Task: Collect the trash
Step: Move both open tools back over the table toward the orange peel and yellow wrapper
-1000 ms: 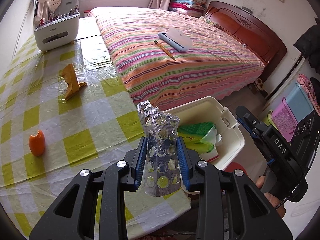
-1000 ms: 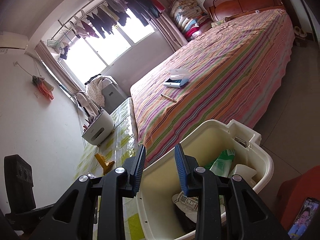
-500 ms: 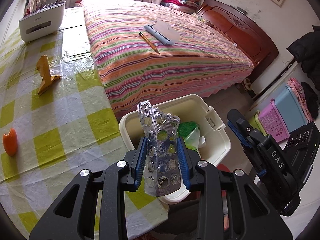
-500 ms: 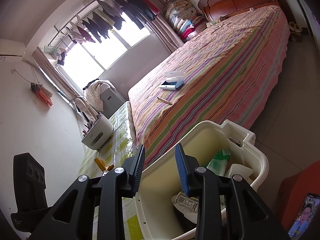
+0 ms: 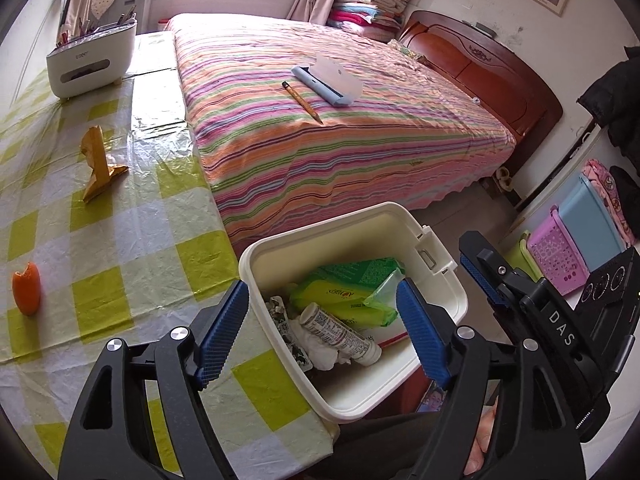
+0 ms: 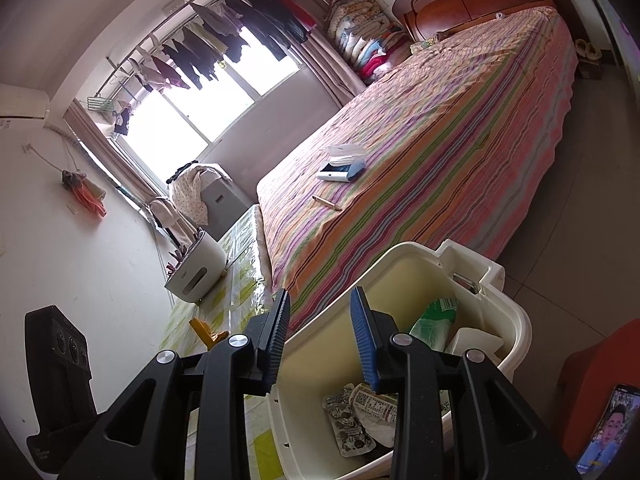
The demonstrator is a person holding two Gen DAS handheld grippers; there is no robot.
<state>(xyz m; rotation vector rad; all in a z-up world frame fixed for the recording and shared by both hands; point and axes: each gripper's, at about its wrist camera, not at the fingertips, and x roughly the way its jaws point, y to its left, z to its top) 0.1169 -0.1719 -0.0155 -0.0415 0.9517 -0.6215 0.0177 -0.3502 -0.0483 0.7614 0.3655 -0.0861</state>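
My left gripper (image 5: 320,332) is wide open and empty, right above the white trash bin (image 5: 440,268). The silver pill blister pack (image 6: 348,432) lies inside the bin beside a small bottle (image 5: 340,334), crumpled paper and green tissue packs (image 5: 348,288). An orange peel (image 5: 26,289) and a folded yellow paper scrap (image 5: 98,162) lie on the checked table (image 5: 120,240). My right gripper (image 6: 322,344) stands over the bin's (image 6: 516,320) near rim, jaws slightly apart with nothing between them; it shows at the right of the left wrist view (image 5: 476,272).
A striped bed (image 5: 340,128) with a pencil (image 5: 302,102) and a blue case (image 5: 324,86) lies behind the bin. A white utensil holder (image 5: 90,62) stands at the table's far end. Coloured baskets (image 5: 560,256) sit on the floor at right.
My left gripper opened and let go of the blister pack, which dropped into the bin. The left gripper also moved further over the bin. The right gripper barely moved.
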